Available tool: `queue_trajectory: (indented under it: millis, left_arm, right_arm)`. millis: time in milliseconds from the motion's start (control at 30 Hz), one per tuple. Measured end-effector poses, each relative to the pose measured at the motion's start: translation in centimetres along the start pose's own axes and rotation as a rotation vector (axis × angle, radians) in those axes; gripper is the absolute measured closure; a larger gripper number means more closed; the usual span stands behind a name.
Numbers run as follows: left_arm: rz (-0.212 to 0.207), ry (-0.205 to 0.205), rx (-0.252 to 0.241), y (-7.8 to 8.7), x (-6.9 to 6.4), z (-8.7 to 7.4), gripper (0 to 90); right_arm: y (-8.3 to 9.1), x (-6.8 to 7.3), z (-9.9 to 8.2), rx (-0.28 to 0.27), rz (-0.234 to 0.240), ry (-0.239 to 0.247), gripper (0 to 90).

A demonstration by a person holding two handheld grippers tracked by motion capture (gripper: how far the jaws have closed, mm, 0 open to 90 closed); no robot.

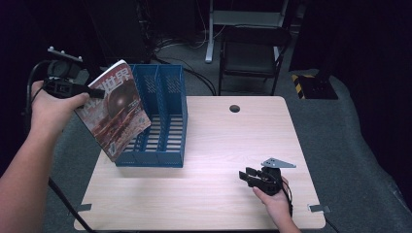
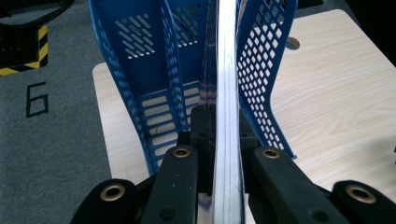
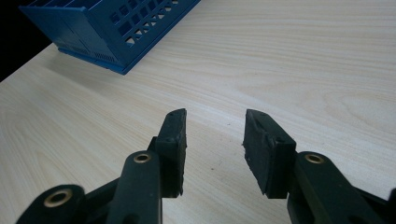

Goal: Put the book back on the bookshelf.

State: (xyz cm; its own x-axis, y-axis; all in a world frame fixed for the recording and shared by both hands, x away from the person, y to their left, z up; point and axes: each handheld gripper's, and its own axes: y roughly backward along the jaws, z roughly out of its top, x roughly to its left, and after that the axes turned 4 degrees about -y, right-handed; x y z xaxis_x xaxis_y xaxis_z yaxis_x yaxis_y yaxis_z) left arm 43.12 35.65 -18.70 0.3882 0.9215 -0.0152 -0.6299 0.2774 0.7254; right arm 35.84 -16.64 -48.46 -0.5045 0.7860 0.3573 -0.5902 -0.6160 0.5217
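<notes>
Clearly your left gripper (image 1: pixel 92 92) clamps the magazine (image 1: pixel 114 109) edge-on to slot into the blue file rack (image 1: pixel 167 116); your right gripper (image 3: pixel 215 140) idles open, empty.

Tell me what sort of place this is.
Probably a lab or office workroom set up for recording: a light wooden table on grey carpet, a dark chair and cables behind it, a blue file rack, and hazard-striped tape on the floor.

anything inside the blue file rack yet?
The blue file rack shows bare slotted floor in both compartments. The magazine, clamped in the left claw, is tilted above its left side, covering part of the left compartment, so that corner can't be checked.
</notes>
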Motion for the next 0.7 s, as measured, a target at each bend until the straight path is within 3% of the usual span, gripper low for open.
queue_trajectory:
  millis: [700]
  left_arm:
    - [0.036, 0.062, -0.012, -1.4, 0.5, 1.1, 83.9]
  right_arm:
    - [0.0, 0.0, 0.0, 0.000, 0.003, -0.001, 59.0]
